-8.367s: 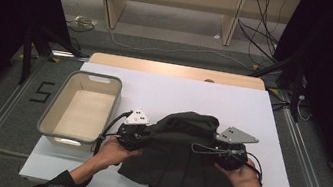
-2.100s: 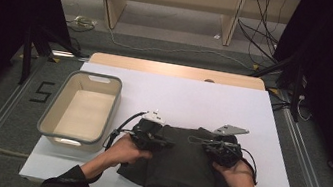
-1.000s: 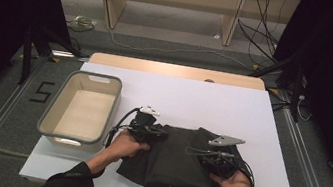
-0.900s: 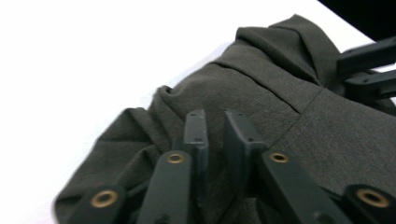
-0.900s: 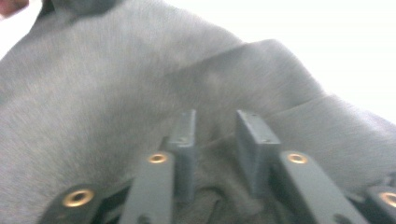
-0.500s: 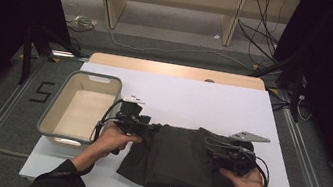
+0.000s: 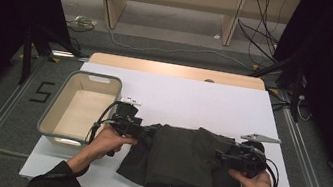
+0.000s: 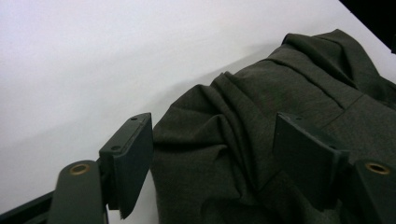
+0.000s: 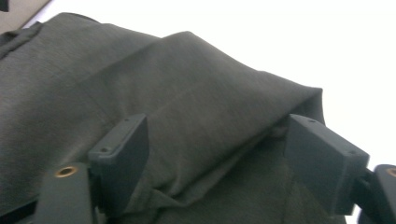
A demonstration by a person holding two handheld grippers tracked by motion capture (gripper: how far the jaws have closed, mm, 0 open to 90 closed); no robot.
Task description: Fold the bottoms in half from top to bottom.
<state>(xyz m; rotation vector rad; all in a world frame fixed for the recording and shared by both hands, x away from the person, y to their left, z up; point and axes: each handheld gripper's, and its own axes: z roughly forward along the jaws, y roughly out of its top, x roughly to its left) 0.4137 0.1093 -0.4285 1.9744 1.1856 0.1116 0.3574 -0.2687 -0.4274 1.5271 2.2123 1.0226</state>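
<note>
Tabletop [image 7: 189,97]: white, flat sheet over a pale wooden board whose far edge shows beyond it. Stands on grey carpeted floor [image 7: 172,44], with metal rails along both sides.

Room: dark curtains left and right; light wooden shelf legs [image 7: 110,3] at the back; loose cables [image 7: 259,37] on the floor behind and to the right; a "5" mark [image 7: 39,91] on the floor at left.

Bin [image 7: 82,110]: beige plastic, rectangular, on the tabletop's left part.

Dark garment [image 7: 184,159]: folded cloth, lying flat on the near middle of the tabletop, right of the bin.

Left claw [image 7: 148,132]: at the garment's left edge, jaws apart, having just been opening; cloth lies between them, not pinched.

Right claw [image 7: 222,158]: at the garment's right edge, jaws apart, likewise just opening; the folded edge sits between them, unpressed.
</note>
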